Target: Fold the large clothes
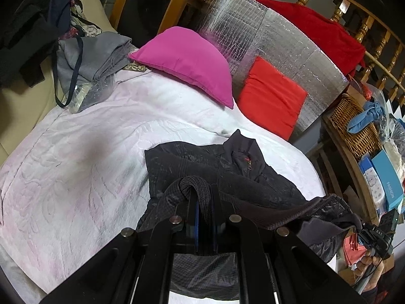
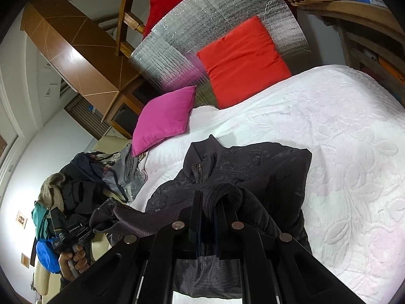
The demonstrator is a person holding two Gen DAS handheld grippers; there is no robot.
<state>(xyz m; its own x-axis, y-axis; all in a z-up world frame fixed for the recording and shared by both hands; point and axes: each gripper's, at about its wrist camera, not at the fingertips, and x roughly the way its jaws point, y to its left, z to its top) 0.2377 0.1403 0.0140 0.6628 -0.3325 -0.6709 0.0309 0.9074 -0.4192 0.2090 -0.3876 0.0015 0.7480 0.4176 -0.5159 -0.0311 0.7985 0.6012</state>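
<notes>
A dark quilted jacket [image 1: 202, 164] lies on the white bedspread [image 1: 88, 152], its collar and zipper toward the pillows. My left gripper [image 1: 203, 197] is shut on the jacket's ribbed hem band, lifted off the bed. My right gripper [image 2: 210, 202] is shut on the same ribbed hem further along; the jacket [image 2: 253, 167] spreads beyond it on the bedspread [image 2: 341, 139]. The hem stretches between the two grippers. In the left wrist view the right gripper shows at the right edge [image 1: 374, 238]; the left gripper shows in the right wrist view [image 2: 68, 235].
A pink pillow [image 1: 187, 60] and a red cushion [image 1: 273, 93] lean on a silver foil panel [image 1: 253, 38] at the bed head. A heap of clothes [image 1: 88, 60] lies at the bed's far left. A wicker basket [image 1: 354, 124] and shelves stand at the right.
</notes>
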